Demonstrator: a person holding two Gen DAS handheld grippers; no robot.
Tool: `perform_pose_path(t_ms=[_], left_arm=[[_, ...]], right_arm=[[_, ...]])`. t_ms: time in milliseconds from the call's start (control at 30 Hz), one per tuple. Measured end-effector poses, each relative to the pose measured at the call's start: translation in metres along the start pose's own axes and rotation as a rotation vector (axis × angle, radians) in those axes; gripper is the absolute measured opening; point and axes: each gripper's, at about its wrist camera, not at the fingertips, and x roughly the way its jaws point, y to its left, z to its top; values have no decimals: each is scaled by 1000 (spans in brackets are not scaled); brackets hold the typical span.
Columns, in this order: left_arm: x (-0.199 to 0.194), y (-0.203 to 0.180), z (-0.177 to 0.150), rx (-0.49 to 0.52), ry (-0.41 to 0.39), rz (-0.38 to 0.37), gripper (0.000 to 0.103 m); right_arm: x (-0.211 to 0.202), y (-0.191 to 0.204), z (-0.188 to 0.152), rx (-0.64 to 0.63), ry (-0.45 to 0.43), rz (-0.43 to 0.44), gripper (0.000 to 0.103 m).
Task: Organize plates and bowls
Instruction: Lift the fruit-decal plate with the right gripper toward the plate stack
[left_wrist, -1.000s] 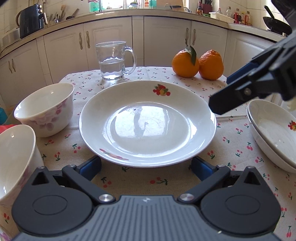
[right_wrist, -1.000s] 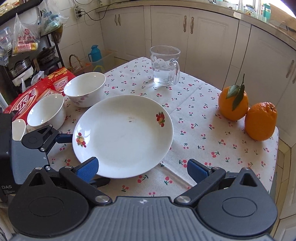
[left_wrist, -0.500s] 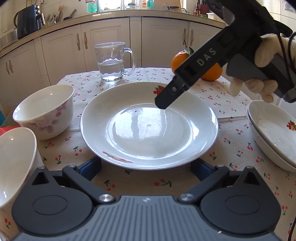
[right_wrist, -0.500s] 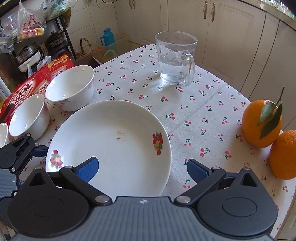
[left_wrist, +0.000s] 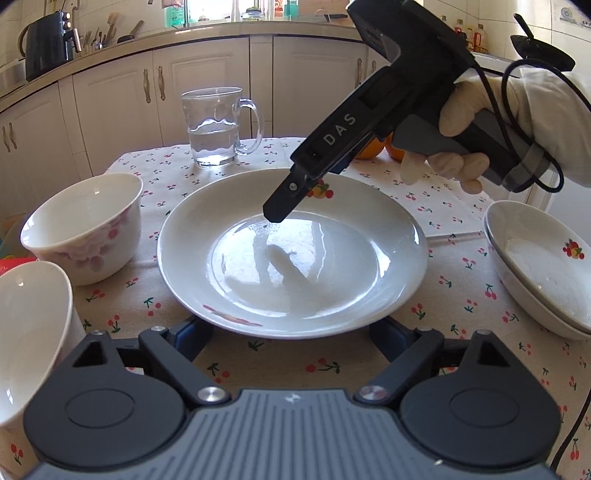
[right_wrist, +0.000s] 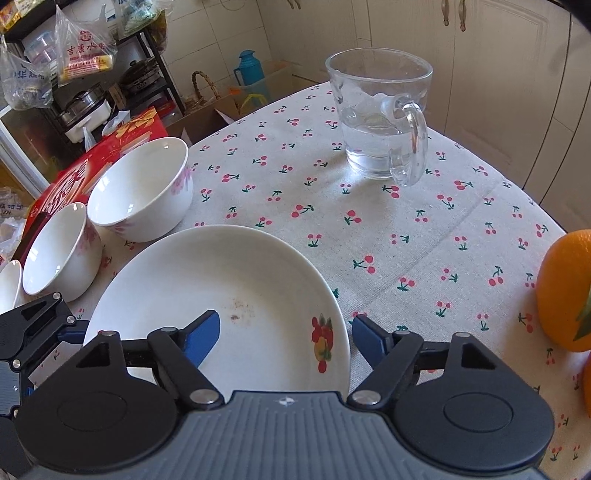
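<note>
Your landmark is the big white plate (left_wrist: 291, 254) lying flat in the middle of the cherry-print tablecloth (right_wrist: 369, 229). Count from there: one plate here, and two shallow dishes stacked (left_wrist: 543, 266) to its right in your left camera. To its left stand three bowls in a row, the nearest bowl (right_wrist: 142, 188) with pink flowers, a second bowl (right_wrist: 61, 251) behind it, and only a sliver of a third bowl (right_wrist: 9, 284) at the frame edge. Beyond the plate stands one glass mug (left_wrist: 216, 125) part full of water. Two oranges (right_wrist: 565, 291) sit at the far right corner of the cloth.

Your left gripper (left_wrist: 291, 334) sits low at the plate's near rim, its blue pads either side of the rim, closing but not pressing on it. Your right gripper (right_wrist: 286, 332), held in your gloved hand (left_wrist: 517, 122), reaches down over the plate's far side; its jaws are closing with the rim between them, one blue finger over the plate's inside, the other outside the edge, not yet clamped.

The table is round-edged. Cream cabinets (left_wrist: 207, 96) run behind it under a counter carrying a dark kettle (left_wrist: 48, 44) and bottles. A red box (right_wrist: 74, 177) lies beside the bowls, and a metal rack (right_wrist: 92, 85) holds bags and pots.
</note>
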Motion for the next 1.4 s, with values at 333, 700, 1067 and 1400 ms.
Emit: perform_pose_path(t_ms=[333, 700, 1067, 1400], left_arm=[[0, 0, 0, 11, 1, 0, 91], [-2, 0, -2, 38, 2, -10, 89], [-18, -2, -10, 76, 22, -37, 89], [-45, -5, -21, 120, 43, -70, 89]], right_arm=[[2, -7, 5, 4, -5, 86, 76], [-2, -5, 2, 9, -1, 92, 75], [-11, 6, -15, 52, 4, 103, 76], [-27, 30, -40, 85, -1, 119, 76]])
